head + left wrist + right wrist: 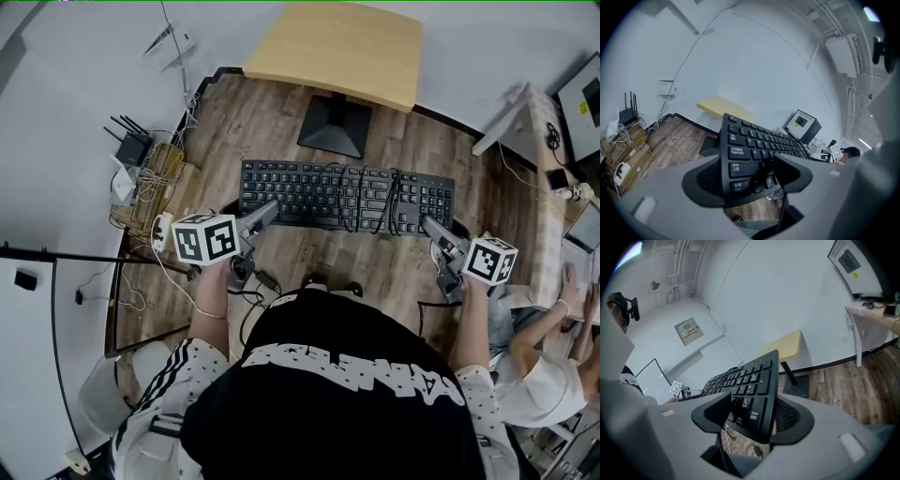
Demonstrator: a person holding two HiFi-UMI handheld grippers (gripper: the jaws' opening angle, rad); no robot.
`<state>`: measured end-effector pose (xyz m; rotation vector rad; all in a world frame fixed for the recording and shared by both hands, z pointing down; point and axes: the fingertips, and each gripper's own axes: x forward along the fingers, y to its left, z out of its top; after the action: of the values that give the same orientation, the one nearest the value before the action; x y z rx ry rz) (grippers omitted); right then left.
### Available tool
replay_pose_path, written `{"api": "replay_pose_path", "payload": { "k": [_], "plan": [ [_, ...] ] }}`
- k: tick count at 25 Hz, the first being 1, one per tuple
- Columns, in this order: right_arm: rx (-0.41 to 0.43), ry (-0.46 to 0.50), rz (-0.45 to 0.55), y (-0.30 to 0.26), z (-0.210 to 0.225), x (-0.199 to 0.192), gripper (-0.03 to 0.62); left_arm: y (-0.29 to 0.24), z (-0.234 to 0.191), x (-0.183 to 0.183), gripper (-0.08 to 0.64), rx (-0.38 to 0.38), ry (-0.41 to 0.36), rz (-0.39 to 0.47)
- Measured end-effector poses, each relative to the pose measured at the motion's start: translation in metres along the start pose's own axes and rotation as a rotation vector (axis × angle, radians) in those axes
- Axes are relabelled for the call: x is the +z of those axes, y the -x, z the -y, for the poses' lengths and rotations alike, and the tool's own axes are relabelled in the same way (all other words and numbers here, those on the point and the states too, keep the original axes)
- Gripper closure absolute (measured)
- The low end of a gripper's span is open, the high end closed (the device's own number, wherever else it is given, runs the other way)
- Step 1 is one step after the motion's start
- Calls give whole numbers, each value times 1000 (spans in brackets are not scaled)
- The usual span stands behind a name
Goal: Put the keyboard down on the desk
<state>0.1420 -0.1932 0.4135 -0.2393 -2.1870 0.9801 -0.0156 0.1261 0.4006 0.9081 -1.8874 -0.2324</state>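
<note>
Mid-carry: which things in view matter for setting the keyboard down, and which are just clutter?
For the job:
- keyboard, gripped at its ends by the left gripper and right gripper
- wooden desk ahead

Lying about:
- router
- box of cables by the wall
- white table at right

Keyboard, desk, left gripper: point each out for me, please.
keyboard [309,192], head view, on the key rows of its left half.
desk [337,47], head view, on the bare wooden top.
left gripper [746,174], left gripper view, midway between its jaws, shut on the keyboard's end.
</note>
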Motion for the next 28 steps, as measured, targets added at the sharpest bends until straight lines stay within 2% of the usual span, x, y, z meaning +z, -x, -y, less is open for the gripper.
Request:
{"api": "replay_pose_path", "payload": {
  "k": [28],
  "plan": [
    [14,43,12,-1,-3,9,307,5,2,-5,250,14,19,39]
  ]
}}
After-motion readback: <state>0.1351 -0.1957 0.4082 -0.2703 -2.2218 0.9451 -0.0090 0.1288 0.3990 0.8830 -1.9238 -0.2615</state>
